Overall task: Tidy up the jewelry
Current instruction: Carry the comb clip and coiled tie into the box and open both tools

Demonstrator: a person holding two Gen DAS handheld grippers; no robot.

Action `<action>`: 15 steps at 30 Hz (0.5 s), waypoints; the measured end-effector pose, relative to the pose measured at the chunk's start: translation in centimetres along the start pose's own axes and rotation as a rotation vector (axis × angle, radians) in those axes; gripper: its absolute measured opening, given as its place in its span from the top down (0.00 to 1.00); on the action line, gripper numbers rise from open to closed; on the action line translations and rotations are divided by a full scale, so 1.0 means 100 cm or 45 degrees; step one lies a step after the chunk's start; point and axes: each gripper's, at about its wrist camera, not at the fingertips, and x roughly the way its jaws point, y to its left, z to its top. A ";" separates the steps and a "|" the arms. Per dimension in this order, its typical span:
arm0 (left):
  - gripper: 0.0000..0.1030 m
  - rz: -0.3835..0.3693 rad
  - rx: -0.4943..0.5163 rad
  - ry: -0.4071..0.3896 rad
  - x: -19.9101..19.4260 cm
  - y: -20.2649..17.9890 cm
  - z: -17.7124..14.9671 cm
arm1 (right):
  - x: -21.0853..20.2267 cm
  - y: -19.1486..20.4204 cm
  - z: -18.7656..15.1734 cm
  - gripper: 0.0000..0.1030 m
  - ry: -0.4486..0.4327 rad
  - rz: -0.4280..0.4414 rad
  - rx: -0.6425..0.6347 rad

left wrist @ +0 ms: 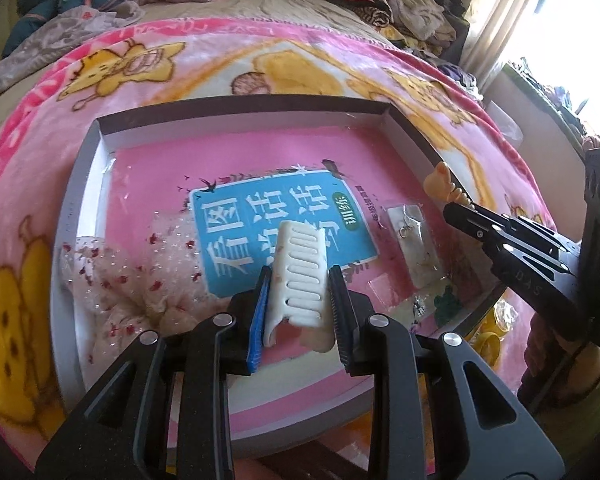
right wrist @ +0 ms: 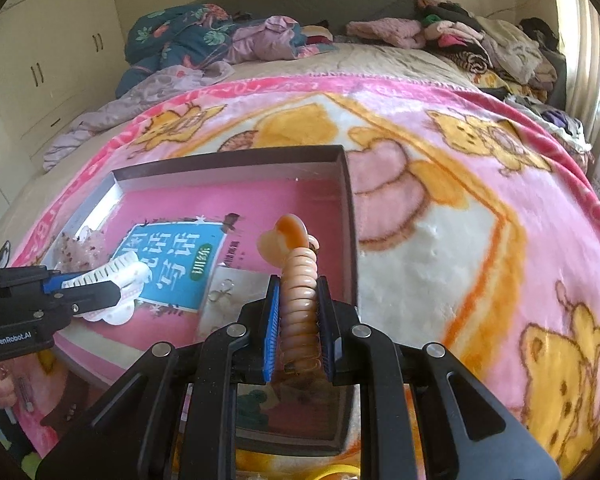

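Observation:
My left gripper [left wrist: 300, 280] is shut on a white hair claw clip [left wrist: 302, 272], held over the shallow grey box [left wrist: 236, 110] that lies on the pink blanket. A pink book with a blue label [left wrist: 276, 236] lines the box floor. My right gripper [right wrist: 298, 300] is shut on an orange beaded bracelet [right wrist: 300, 280] with a heart-shaped charm [right wrist: 284, 236], above the box's right side. In the left wrist view the right gripper [left wrist: 458, 204] comes in from the right, the charm [left wrist: 440, 178] sticking out. A clear packet with earrings [left wrist: 414, 240] lies in the box.
A lacy spotted hair scrunchie [left wrist: 116, 276] sits in the box at the left. The pink cartoon blanket [right wrist: 460, 220] covers the bed. Piled clothes [right wrist: 480, 48] lie at the far end. Yellow items [left wrist: 488, 340] rest outside the box, at its near right.

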 end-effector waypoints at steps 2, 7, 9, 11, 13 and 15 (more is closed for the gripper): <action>0.80 -0.004 -0.001 0.000 0.000 -0.001 -0.001 | -0.001 0.000 -0.001 0.83 -0.003 0.005 -0.003; 0.75 -0.001 0.009 -0.011 -0.002 -0.003 -0.002 | -0.001 0.002 -0.004 0.82 -0.001 0.013 0.006; 0.72 -0.001 0.009 -0.017 -0.005 -0.003 -0.003 | -0.001 0.005 -0.005 0.77 0.005 0.025 0.010; 0.70 0.002 0.012 -0.026 -0.009 -0.004 -0.004 | -0.005 0.008 -0.007 0.68 -0.002 0.030 0.004; 0.70 0.001 0.012 -0.032 -0.012 -0.004 -0.005 | -0.009 0.011 -0.009 0.65 -0.006 0.034 -0.008; 0.70 -0.003 0.009 -0.035 -0.015 -0.003 -0.006 | -0.014 0.013 -0.011 0.63 -0.008 0.038 -0.010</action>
